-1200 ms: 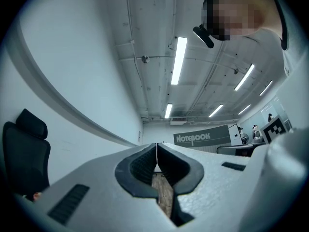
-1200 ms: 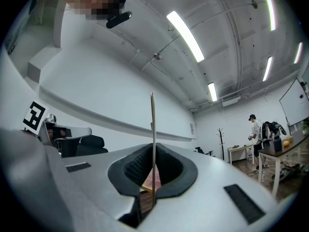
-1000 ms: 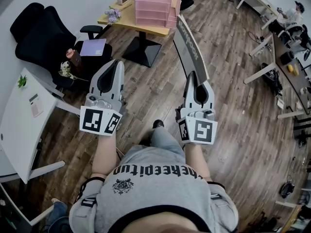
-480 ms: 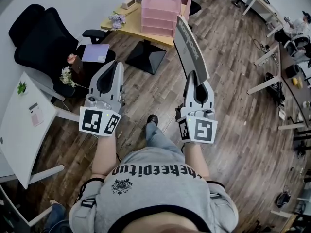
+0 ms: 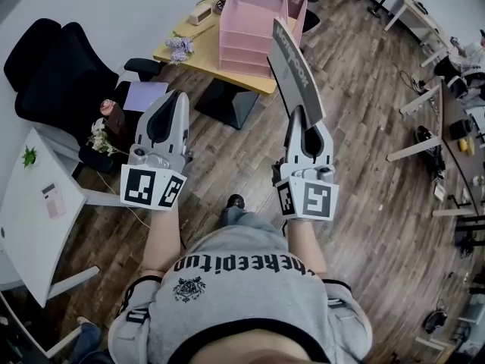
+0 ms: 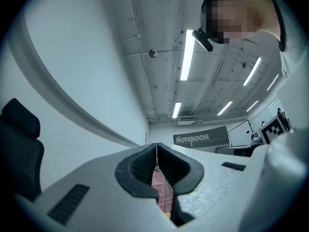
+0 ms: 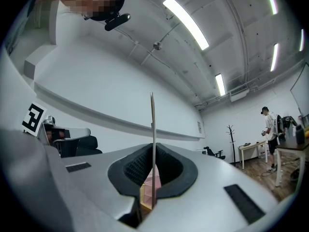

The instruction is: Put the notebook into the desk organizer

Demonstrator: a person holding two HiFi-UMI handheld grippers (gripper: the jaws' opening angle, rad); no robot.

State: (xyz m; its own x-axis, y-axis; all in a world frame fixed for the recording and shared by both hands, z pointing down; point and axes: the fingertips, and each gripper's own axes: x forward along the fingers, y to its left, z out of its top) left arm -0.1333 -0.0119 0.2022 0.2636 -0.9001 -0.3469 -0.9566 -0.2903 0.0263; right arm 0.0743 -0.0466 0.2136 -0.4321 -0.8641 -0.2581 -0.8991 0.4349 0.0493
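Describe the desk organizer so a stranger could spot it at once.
Find the light wooden table by the white wall. The desk organizer stands on it: a pink block of stacked trays, far bigger than the purple flowers beside it.

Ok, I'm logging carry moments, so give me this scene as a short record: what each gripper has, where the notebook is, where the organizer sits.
right gripper: shut on the notebook's edge
notebook: grey, sticking up out of the jaws, in the air
left gripper: shut, nothing between its jaws
desk organizer: pink stacked trays, on the wooden table ahead
wooden table: also bears purple flowers
task state: notebook carried, not yet in the organizer
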